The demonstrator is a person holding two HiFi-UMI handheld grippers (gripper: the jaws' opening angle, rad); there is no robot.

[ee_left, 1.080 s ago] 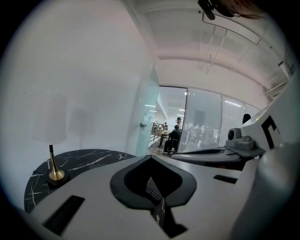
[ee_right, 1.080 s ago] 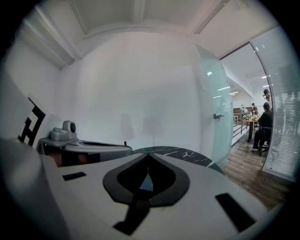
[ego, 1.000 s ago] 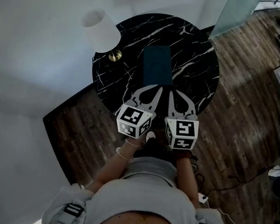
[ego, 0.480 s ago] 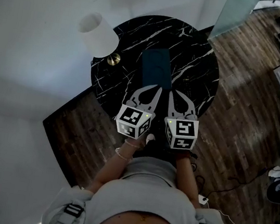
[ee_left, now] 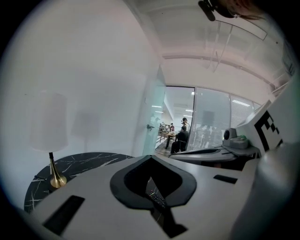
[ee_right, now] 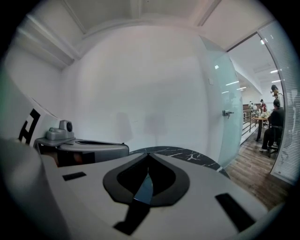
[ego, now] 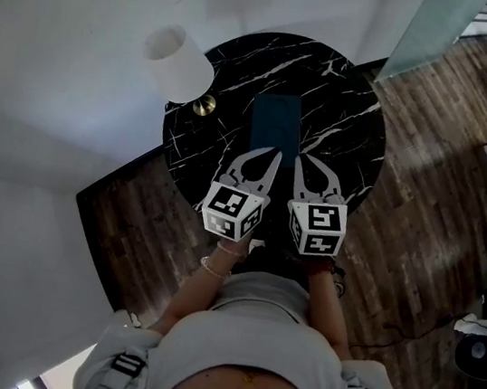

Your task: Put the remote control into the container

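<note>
A dark teal rectangular container (ego: 275, 121) lies in the middle of a round black marble table (ego: 348, 114). My left gripper (ego: 277, 152) and right gripper (ego: 301, 161) hover side by side over the table's near edge, just short of the container. Both are shut and hold nothing. In the left gripper view the jaw tips (ee_left: 151, 157) meet, and below them part of a black remote control (ee_left: 156, 198) with small buttons shows on the table. In the right gripper view the shut tips (ee_right: 148, 154) stand above a strip of the teal container (ee_right: 143, 190).
A lamp with a white shade (ego: 177, 61) and brass foot (ego: 204, 105) stands at the table's left edge, close to a white wall. Wooden floor surrounds the table. A frosted glass door (ee_right: 220, 117) is at the right, and people sit far behind it.
Both grippers have moved a little forward together over the table's near edge, so the container lies closer to their tips. Their jaws stay shut.
</note>
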